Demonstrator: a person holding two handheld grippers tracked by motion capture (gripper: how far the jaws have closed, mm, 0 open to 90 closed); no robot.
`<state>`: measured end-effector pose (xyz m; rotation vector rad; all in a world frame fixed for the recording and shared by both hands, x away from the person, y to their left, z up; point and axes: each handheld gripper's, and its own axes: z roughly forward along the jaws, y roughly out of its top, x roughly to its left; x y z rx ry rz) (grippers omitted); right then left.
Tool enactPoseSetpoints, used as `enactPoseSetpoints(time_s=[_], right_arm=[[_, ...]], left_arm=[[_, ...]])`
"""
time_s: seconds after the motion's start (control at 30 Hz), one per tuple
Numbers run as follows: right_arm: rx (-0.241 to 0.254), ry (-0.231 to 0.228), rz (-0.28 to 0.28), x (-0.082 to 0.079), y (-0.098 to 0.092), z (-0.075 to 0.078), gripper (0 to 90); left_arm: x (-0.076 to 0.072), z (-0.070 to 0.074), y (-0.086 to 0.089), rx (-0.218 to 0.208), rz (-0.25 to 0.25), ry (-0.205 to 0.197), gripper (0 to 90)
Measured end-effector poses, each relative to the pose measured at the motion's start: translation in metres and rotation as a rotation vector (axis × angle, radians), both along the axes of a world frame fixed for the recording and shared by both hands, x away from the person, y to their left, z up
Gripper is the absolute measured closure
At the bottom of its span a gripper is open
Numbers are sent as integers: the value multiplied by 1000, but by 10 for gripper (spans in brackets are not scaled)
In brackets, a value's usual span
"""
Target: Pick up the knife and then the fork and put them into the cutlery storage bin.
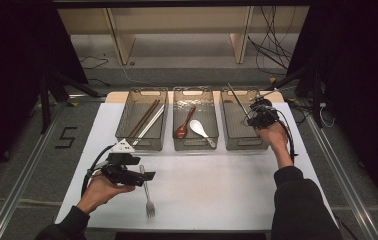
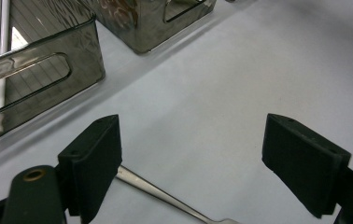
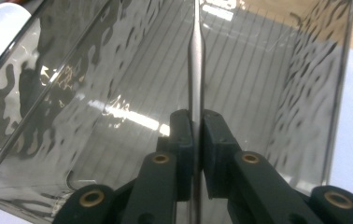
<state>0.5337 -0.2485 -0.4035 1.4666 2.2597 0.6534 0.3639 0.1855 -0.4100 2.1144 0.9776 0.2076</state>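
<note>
The right gripper [image 1: 257, 111] is clamped on a thin metal utensil [image 3: 196, 60] and holds it above the right bin [image 1: 229, 132], inside its walls; the utensil's far end slants up past the bin's back rim. Which kind of utensil it is cannot be told. The left gripper [image 1: 144, 177] stands wide, holding nothing, just above the fork [image 1: 148, 200] on the white desk [image 1: 217, 190], the handle passing under one pad [image 2: 95, 163]. The desk's front half gives open room. Middle bin [image 1: 177, 145] holds two spoons, left bin [image 1: 127, 127] chopsticks.
</note>
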Motion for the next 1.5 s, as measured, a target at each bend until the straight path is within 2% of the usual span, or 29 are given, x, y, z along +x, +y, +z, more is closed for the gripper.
enactPoseSetpoints(time_s=[0.23,0.27,0.4,0.53,0.67,0.77,0.87,1.03,1.3,1.43,1.5], right_arm=[[5,49,-19,3,2,-10,828],[13,59,-25,3,3,-11,784],[68,33,-27,3,2,-5,646],[71,-2,-14,-3,1,5,580],[111,-35,2,-13,0,11,496],[115,-69,30,-26,2,15,455],[147,-107,58,-40,1,20,428],[167,-156,95,-66,1,26,393],[237,-197,179,-111,0,22,333],[259,-213,201,-132,-2,21,330],[270,-225,205,-141,-3,21,330]], left_arm=[[2,-1,0,5,4,6,191],[2,-1,1,7,5,7,190],[3,-1,2,8,9,6,190],[3,-1,3,9,16,2,190],[4,-1,5,7,26,-1,190],[6,-1,7,10,31,0,190],[7,-2,8,12,36,0,190],[9,-3,8,22,40,-6,191],[17,-9,9,31,47,5,207],[23,-13,6,48,34,4,241],[25,-15,5,50,20,6,289]])
